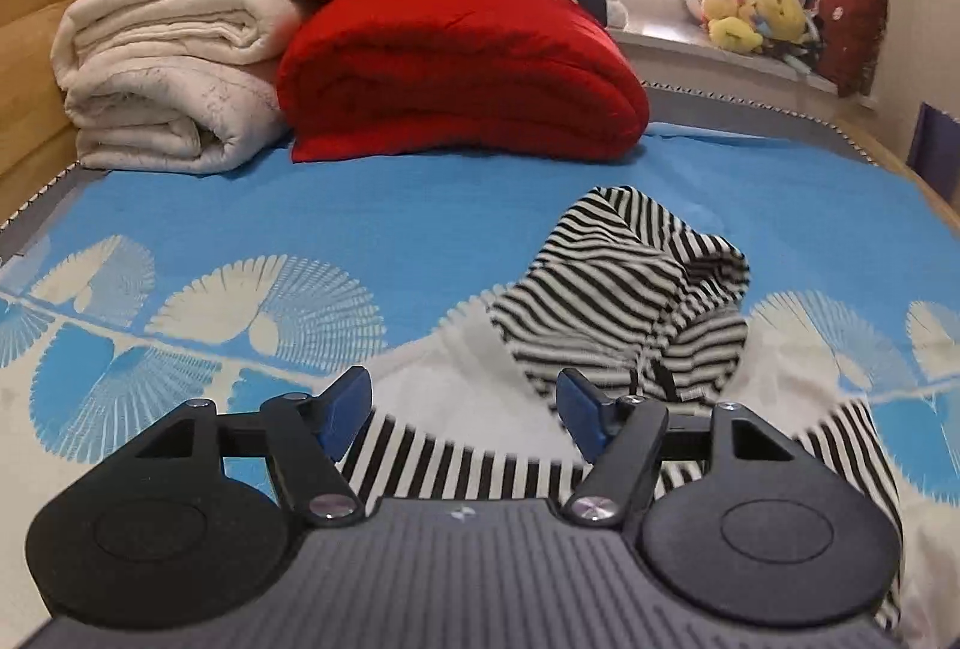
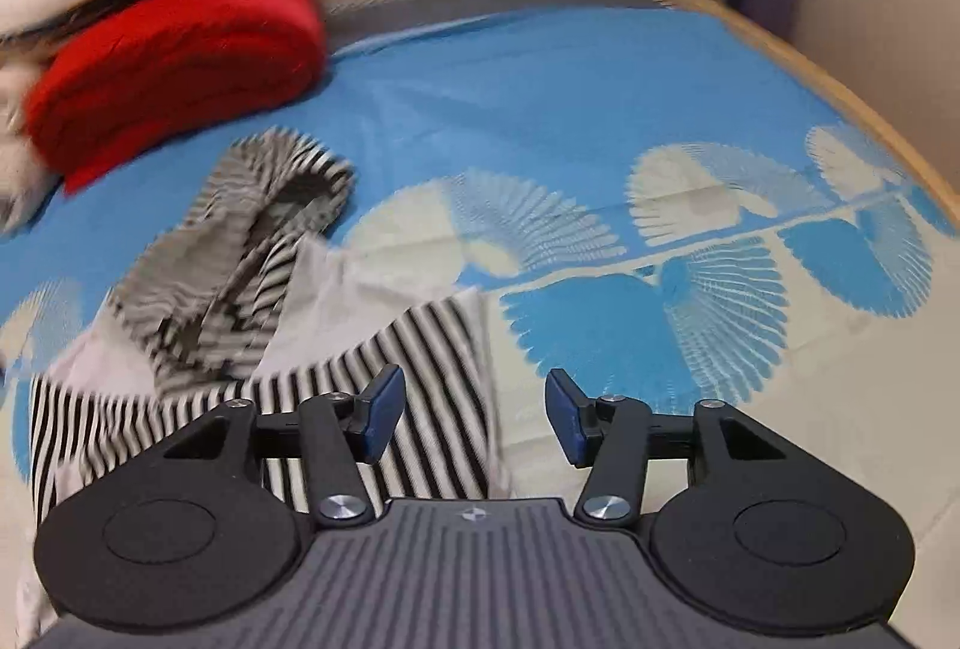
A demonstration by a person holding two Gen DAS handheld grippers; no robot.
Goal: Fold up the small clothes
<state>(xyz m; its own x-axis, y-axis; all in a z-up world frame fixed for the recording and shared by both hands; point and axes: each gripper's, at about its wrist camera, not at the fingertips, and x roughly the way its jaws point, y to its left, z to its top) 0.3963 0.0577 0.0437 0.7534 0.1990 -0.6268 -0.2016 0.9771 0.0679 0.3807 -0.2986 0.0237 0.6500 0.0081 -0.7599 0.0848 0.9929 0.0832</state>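
A small striped garment, black and white with some plain white cloth, is seen lying on the blue bed sheet. Its far part is bunched up into a lump, while the near part is spread flat. In the right wrist view the same garment is seen to the left, a bit blurred.

The left gripper is held just over the flat striped edge, with its blue pads wide apart and nothing between them. The right gripper is held by the garment's right edge, its pads also spread apart and nothing gripped; its left pad is seen over the stripes and its right pad over the sheet.

Farther back on the bed, a folded red blanket is placed, well apart from the garment. Beside it, cream blankets are stacked, with more folded things piled on top. Yellow soft toys are kept on the window sill behind.
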